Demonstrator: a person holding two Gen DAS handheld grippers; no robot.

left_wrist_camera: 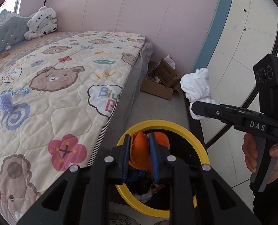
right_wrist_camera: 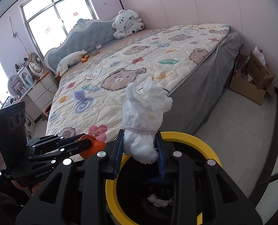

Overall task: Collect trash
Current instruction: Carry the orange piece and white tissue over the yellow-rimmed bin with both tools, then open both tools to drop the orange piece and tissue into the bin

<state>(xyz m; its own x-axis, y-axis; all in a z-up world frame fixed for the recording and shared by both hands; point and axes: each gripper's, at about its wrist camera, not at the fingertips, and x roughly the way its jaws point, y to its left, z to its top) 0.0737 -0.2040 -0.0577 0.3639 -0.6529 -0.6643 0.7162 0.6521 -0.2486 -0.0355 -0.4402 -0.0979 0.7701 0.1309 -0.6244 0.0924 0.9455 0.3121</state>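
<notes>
From the left wrist: left gripper (left_wrist_camera: 140, 150) clenched on the orange peel (left_wrist_camera: 139, 153), the yellow-rimmed bin (left_wrist_camera: 200, 146) straight below it – a plain drop

From the right wrist: right gripper (right_wrist_camera: 140, 148) grasps the white wad (right_wrist_camera: 142, 116), upright, bin mouth (right_wrist_camera: 204, 142) just beneath

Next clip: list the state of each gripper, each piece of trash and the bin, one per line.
left gripper: shut on the orange peel, over the bin
right gripper: shut on the crumpled white tissue, over the bin
yellow-rimmed bin: open-topped, trash already at the bottom
purple foam net: lying on the bed, not picked up
cardboard box: open, on the floor
</notes>
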